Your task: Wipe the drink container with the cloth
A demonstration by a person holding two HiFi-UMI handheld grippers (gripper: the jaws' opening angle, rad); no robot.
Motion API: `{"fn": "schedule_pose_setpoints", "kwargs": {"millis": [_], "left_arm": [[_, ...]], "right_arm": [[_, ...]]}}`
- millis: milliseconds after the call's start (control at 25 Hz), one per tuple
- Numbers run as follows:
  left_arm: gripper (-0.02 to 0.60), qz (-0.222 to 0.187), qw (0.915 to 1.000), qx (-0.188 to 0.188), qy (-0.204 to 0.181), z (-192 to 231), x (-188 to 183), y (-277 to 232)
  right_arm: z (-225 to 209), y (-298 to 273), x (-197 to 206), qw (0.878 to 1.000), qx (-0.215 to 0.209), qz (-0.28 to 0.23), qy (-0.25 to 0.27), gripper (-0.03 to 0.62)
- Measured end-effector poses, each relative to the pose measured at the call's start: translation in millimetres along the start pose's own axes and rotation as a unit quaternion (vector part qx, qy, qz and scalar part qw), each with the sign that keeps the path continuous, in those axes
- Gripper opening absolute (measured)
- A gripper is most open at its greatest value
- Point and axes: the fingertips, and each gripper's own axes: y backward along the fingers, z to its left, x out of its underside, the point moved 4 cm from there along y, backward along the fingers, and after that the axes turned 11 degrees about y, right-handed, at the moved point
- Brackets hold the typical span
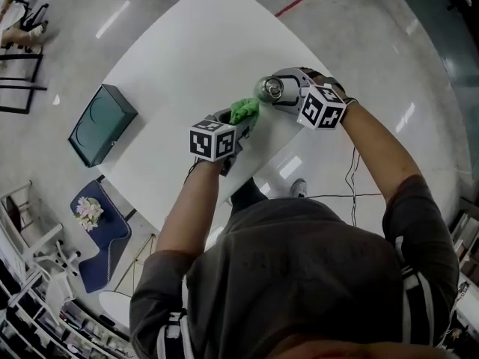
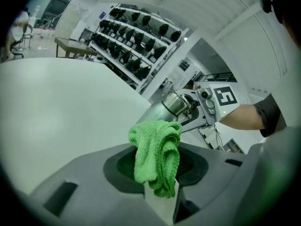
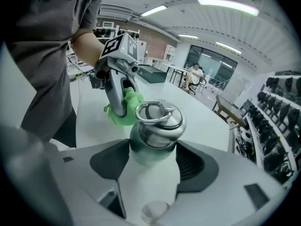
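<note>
A white bench (image 1: 194, 43) fills the middle of the head view, set on a pale glossy floor. Near its left edge lies a dark green case (image 1: 102, 124), flat and closed. At lower left, off the bench, stands a blue chair (image 1: 101, 234) with a bunch of pale flowers (image 1: 88, 212) on its seat. A red line (image 1: 293, 4) marks the floor at the top, and a black cable (image 1: 350, 172) trails at the right. The left gripper view shows a shelving rack (image 2: 136, 46) of dark rounded items in its upper middle. In the right gripper view a seated person (image 3: 192, 79) is far off at centre, under a ceiling light strip (image 3: 228, 6).
</note>
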Motion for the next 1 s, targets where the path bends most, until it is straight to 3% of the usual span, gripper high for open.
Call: {"fn": "schedule_pose_setpoints", "kwargs": {"millis": [280,520,680,800,1000], "left_arm": [[0.15,0.004,0.9999,-0.011,-0.001,5.9,-2.7,-28.2],[0.16,0.032,0.9954,-0.067,-0.061,21.1,-3.0,-33.3],[0.158,0.04,0.9931,-0.083,-0.073,26.3,-3.5,-35.0],[0.153,0.045,0.9932,-0.081,-0.07,21.9,-2.7,-30.5],[0.152,0.015,0.9976,-0.039,-0.055,-5.6,-8.7,-12.8]], "right_arm": [[-3.1,-7.0,1.2,1.0,-0.008,-0.003,-0.003,0.304],[-3.1,-5.7,-0.8,0.998,0.007,-0.003,-0.058,0.299],[-0.6,-3.7,-1.6,0.996,0.017,-0.002,-0.091,0.295],[0.8,-3.8,-1.6,0.995,0.022,-0.003,-0.094,0.297],[-1.3,-4.2,-2.3,0.996,0.015,-0.004,-0.093,0.298]]}}
